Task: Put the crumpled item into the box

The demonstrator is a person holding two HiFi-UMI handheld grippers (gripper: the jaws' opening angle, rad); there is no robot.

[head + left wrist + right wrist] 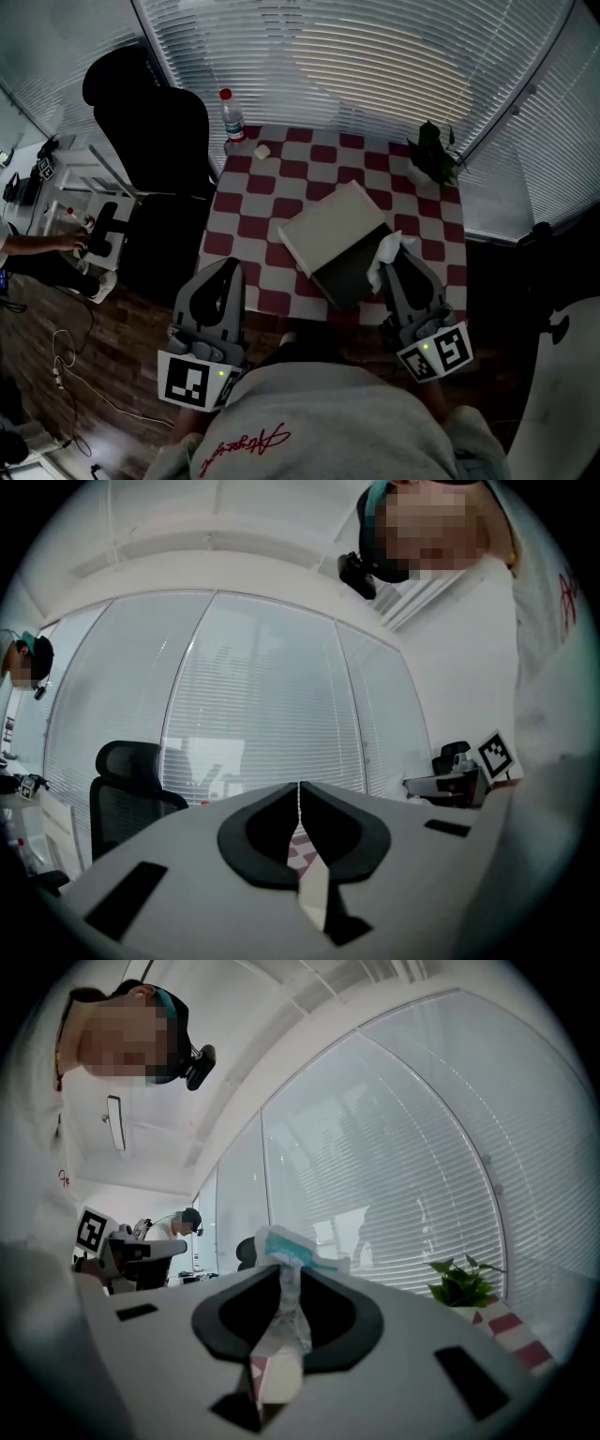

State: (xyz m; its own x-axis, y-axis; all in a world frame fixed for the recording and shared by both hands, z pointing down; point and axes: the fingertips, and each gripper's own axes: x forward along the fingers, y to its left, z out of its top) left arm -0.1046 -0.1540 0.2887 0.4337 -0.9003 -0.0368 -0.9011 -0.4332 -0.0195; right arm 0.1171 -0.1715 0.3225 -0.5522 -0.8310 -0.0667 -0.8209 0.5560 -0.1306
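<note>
Covering most of the view was the table (253, 202) with its red-and-white check cloth. Toward its near edge sat the box (345, 274), its dark opening bared on the near side, while the pale lid (330, 223) lay askew over the far part.

The left gripper (228, 269) hung at the table's near left edge, well apart from the box, with its jaws together and nothing between them. The right gripper (399, 261) was clamped on the crumpled paper (388, 249), a white wad with a touch of blue-green print. The wad stuck up past the jaw tips and sat at the right rim of the opening, not clearly over it.

To do the drop well, the wad probably needed to go a little further left, so it hung over the dark opening and not over the rim or the cloth. It should then be lowered past the rim before the jaws let go. Thin paper may cling to a pad, so a full, unhurried opening seemed wise. The lid's near edge also wanted a clear berth, since a nudge could slide it over the gap.
</note>
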